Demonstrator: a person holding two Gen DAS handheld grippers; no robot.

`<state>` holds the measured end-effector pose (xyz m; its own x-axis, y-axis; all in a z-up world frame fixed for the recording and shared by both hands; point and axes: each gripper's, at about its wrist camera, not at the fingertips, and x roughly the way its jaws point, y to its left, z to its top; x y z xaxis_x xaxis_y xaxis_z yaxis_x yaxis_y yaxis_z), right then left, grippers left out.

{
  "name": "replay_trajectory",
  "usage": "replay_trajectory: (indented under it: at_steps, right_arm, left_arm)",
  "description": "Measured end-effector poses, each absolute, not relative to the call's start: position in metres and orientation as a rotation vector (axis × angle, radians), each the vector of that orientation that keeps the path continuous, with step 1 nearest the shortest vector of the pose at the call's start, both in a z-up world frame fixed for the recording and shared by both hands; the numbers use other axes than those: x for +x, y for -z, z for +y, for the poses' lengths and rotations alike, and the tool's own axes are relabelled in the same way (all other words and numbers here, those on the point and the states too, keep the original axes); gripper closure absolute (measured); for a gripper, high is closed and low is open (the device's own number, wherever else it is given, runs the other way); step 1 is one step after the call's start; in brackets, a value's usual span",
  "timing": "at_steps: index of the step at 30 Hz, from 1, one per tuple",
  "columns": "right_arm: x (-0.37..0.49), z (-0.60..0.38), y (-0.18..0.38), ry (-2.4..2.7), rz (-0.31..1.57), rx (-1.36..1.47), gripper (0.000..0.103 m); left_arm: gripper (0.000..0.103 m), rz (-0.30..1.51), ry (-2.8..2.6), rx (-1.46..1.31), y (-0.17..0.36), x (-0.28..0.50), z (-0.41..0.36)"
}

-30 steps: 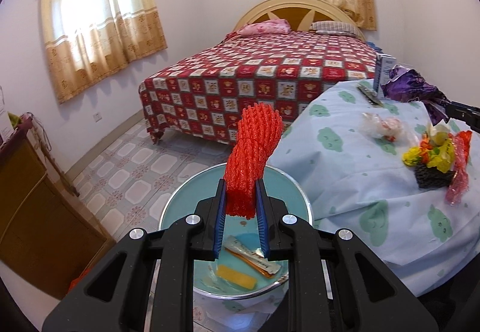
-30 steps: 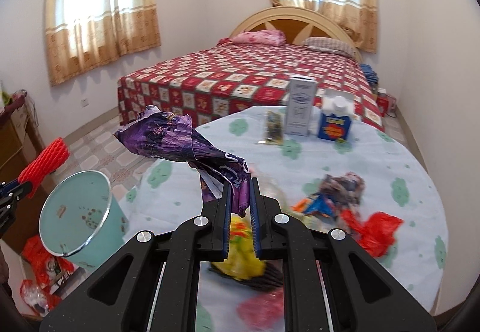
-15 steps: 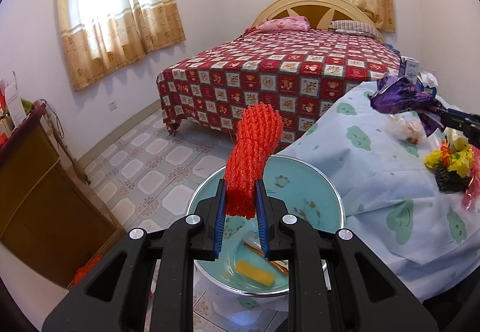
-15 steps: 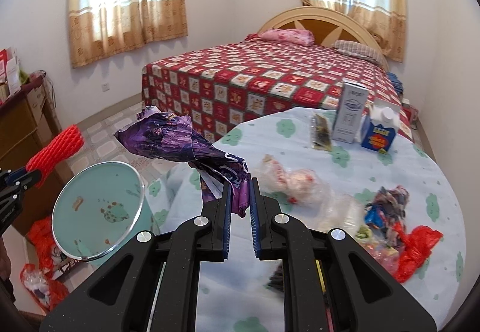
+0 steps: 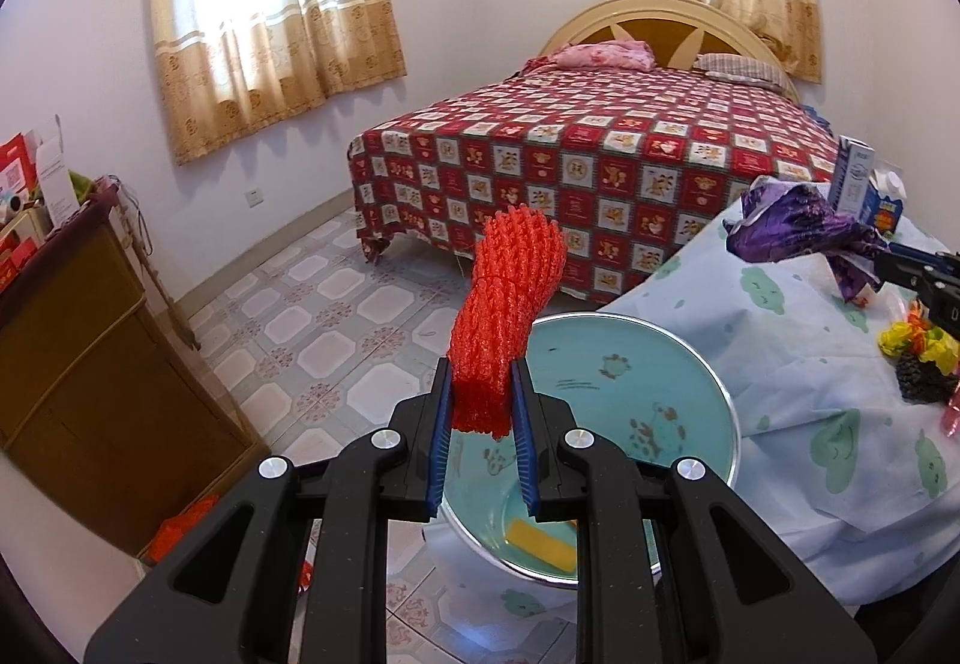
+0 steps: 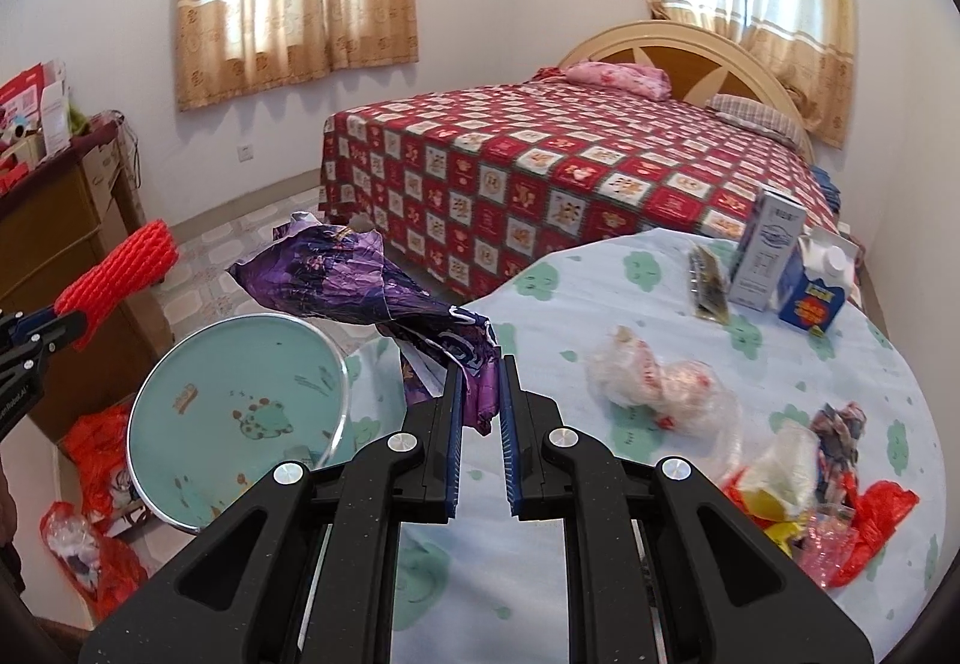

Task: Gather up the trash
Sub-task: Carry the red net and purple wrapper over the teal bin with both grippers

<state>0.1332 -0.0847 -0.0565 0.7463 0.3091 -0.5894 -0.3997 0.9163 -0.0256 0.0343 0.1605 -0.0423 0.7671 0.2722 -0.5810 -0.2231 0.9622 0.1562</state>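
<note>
The red net (image 5: 507,316) stands at centre frame in the left view, clamped in the left gripper (image 5: 480,412) over the teal bin (image 5: 690,382). The purple wrapper (image 6: 360,283) sits mid-frame in the right view, pinched by the right gripper (image 6: 480,400) above the table (image 6: 570,292) edge, bin lower left

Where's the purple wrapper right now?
The purple wrapper is clamped in the right hand-held gripper, held above the table's left edge, beside the teal bin.
</note>
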Motion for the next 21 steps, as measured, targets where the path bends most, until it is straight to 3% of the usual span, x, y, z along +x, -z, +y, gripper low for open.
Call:
replay_trajectory:
  at_steps: [21]
  right_arm:
    - [0.138,-0.031,0.074,-0.462,0.652,-0.231,0.091]
  left_arm:
    - [0.084,0.661,-0.325,0.049,0.044,0.034,0.184]
